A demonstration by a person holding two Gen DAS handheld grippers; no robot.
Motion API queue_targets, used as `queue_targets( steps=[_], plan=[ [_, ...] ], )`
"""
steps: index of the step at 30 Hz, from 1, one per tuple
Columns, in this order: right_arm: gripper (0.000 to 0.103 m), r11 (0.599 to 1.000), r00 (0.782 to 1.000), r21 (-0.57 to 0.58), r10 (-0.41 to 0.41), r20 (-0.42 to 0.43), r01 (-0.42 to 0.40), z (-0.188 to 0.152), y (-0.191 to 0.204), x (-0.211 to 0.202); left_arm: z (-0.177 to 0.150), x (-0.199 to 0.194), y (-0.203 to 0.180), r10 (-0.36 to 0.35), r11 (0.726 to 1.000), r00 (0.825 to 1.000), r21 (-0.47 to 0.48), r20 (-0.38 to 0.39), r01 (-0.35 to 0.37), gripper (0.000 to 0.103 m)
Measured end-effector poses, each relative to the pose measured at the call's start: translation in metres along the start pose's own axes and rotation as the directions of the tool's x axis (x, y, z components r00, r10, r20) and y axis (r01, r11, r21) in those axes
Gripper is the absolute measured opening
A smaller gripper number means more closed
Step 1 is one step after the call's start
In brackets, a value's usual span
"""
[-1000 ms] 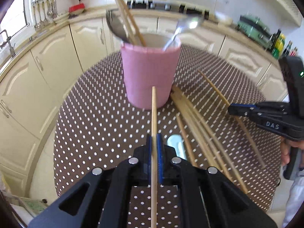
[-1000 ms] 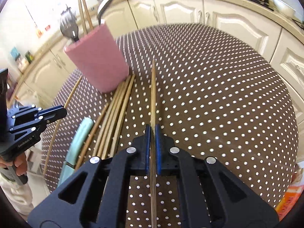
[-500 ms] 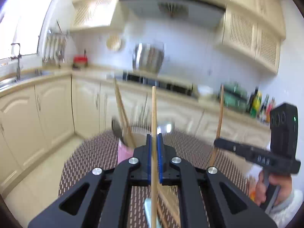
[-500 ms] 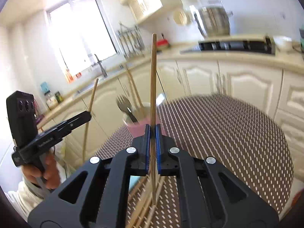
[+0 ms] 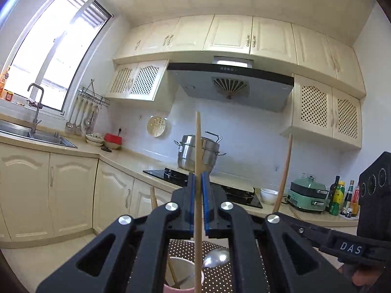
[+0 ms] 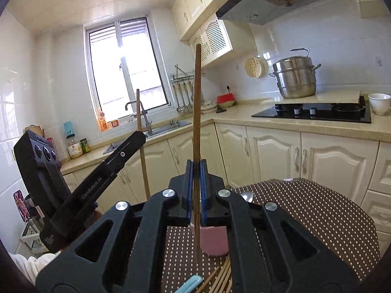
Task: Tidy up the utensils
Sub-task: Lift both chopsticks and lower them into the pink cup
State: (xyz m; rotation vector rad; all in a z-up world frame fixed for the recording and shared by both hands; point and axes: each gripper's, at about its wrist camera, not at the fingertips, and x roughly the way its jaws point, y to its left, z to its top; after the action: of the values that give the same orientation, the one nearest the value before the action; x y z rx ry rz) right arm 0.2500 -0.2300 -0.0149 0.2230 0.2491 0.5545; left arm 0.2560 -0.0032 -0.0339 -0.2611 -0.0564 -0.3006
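Wooden chopstick (image 5: 198, 146), slender and tapered, stands upright above pink cup (image 5: 182, 278).

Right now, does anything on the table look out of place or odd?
Yes: loose chopsticks and a pale blue handle lie on the dotted tablecloth beside the pink cup, not in it. Nothing looks spilled or broken.

Chopstick (image 5: 198, 146): pale matt wood. Steamer pot (image 5: 198, 152): shiny brushed metal. Cup (image 6: 215, 241): pink, matt. Desk (image 6: 317, 214) cloth: brown, white-dotted. Left gripper (image 5: 198, 205): black matt plastic.
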Motion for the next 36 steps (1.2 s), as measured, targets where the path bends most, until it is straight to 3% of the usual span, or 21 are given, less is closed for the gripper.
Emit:
queue_targets(
  steps=[15,30,32,33,36],
  plan=[
    [0.006,1.0,0.992,0.0,-0.011,0.123,0.011,0.007,-0.008,0.036,-0.016,0.059,0.03,0.07,0.997,0.995,-0.036,0.068,-0.067,0.005],
    [0.006,1.0,1.0,0.008,-0.025,0.016,0.025,-0.016,-0.009,0.063,-0.044,0.064,0.033,0.061,0.998,0.996,0.003,-0.065,-0.061,0.007],
    [0.006,1.0,1.0,0.007,-0.028,0.011,0.028,-0.016,-0.009,0.063,-0.044,0.062,0.034,0.053,0.999,0.995,-0.001,-0.086,-0.053,0.011],
    [0.006,1.0,1.0,0.008,-0.029,0.009,0.029,-0.017,-0.008,0.062,-0.045,0.061,0.033,0.05,0.999,0.994,-0.003,-0.094,-0.051,0.021],
    [0.006,0.999,0.999,0.005,-0.032,0.005,0.032,-0.017,-0.007,0.063,-0.044,0.057,0.035,0.058,0.998,0.992,0.0,-0.113,-0.059,0.024]
  ],
)
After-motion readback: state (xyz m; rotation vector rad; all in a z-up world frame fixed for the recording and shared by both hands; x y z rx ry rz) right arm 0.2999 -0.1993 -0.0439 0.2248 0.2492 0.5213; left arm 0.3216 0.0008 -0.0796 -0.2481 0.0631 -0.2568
